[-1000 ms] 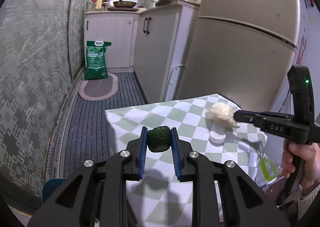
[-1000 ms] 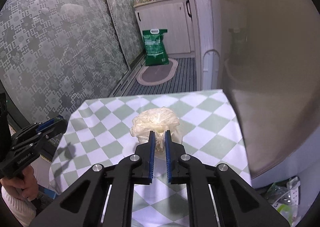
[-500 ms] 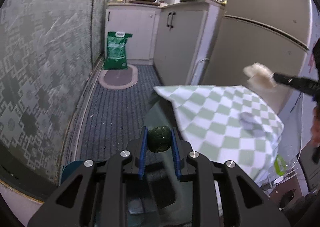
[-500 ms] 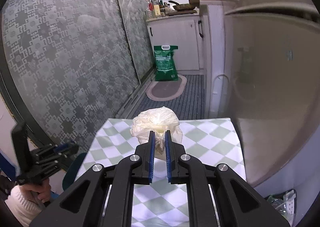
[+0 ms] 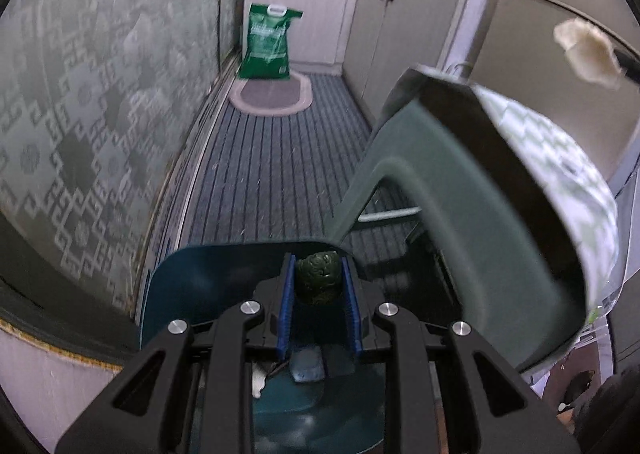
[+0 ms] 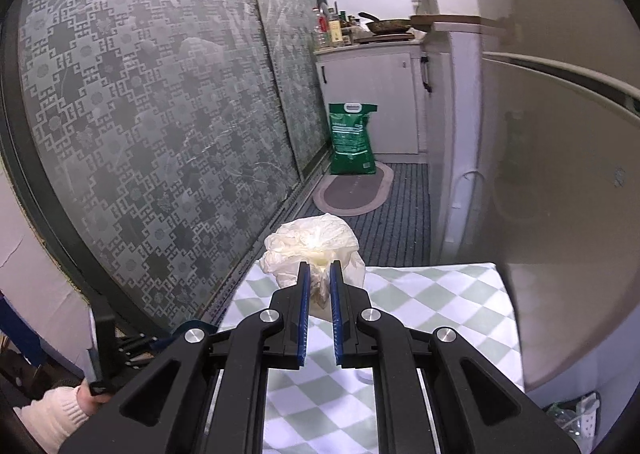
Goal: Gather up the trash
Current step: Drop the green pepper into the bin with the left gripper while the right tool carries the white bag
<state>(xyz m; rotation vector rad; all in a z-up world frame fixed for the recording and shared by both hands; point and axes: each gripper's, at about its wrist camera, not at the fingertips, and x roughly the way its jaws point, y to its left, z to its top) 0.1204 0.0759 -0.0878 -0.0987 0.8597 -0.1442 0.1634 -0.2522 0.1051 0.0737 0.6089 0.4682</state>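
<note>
Lowered off the table since the earlier frame, left gripper (image 5: 319,286) grasps a green wad (image 5: 318,279) above the bin (image 5: 208,286), lower centre; right gripper (image 6: 319,286) pinches white wrap (image 6: 312,244) mid-frame.

From my left gripper (image 5: 319,286), the bin (image 5: 192,286) sits directly below, a wad (image 5: 319,283) between the pads above its opening. The table (image 5: 576,174) stands to the right. My right gripper (image 6: 319,286) holds a crumpled bag (image 6: 312,246) above the tablecloth (image 6: 440,306); the sack (image 6: 352,138) stands on the floor beyond, the fridge (image 6: 560,182) on the right.
</note>
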